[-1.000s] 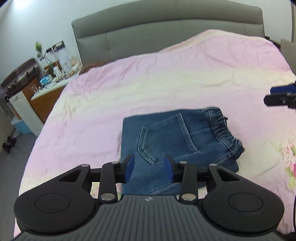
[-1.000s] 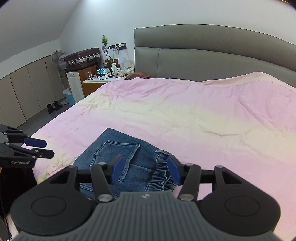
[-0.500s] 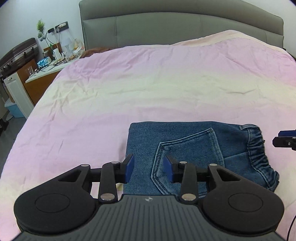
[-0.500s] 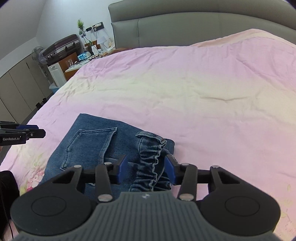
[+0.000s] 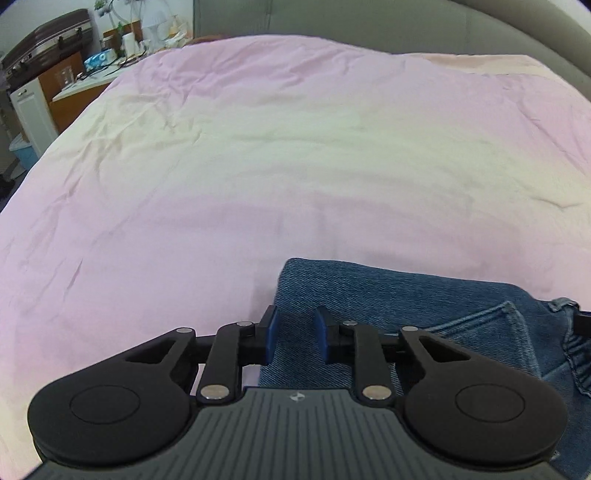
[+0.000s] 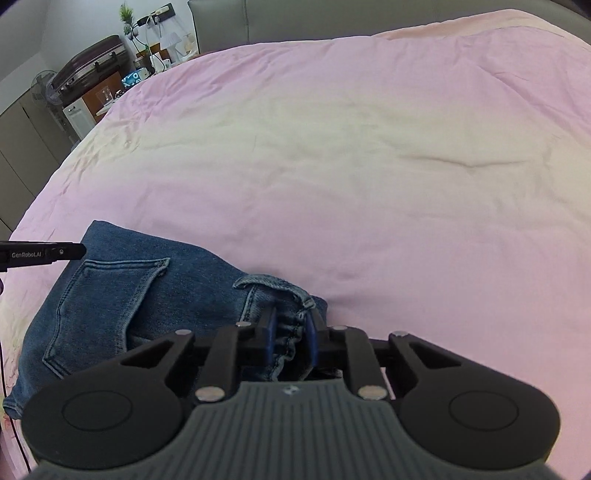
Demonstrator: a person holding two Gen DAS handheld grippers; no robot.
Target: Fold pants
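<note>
A: Left side first. What is in front of the left hand-held gripper (image 5: 294, 334)?

B: Folded denim pants (image 5: 424, 314) on the bed (image 5: 258, 166), pink and cream cover. The gripper is at the pants' left edge. Its left pad is beside that edge and its right pad is over the denim. Jaws are closing with a clear gap between them. Denim lies under and between the pads, but neither pad presses on it, so nothing is held.

A: Beyond it?

B: Bare cover up to a grey headboard (image 5: 369, 18). Far upper left there is a dark suitcase (image 5: 44, 33) on a wooden cabinet.

A: Moving right along the pants?

B: A back pocket (image 6: 107, 295) faces up, between the two grippers. The elastic waistband (image 6: 286, 306) is at the right end, gathered and standing up a little.

A: And the right hand-held gripper (image 6: 290, 338)?

B: It is on that waistband. Jaws are closing and nearly together, with the ruffled denim bunched between the blue pads and touching both. I read it as gripping the waistband.

A: To its right?

B: Only bed cover.
</note>
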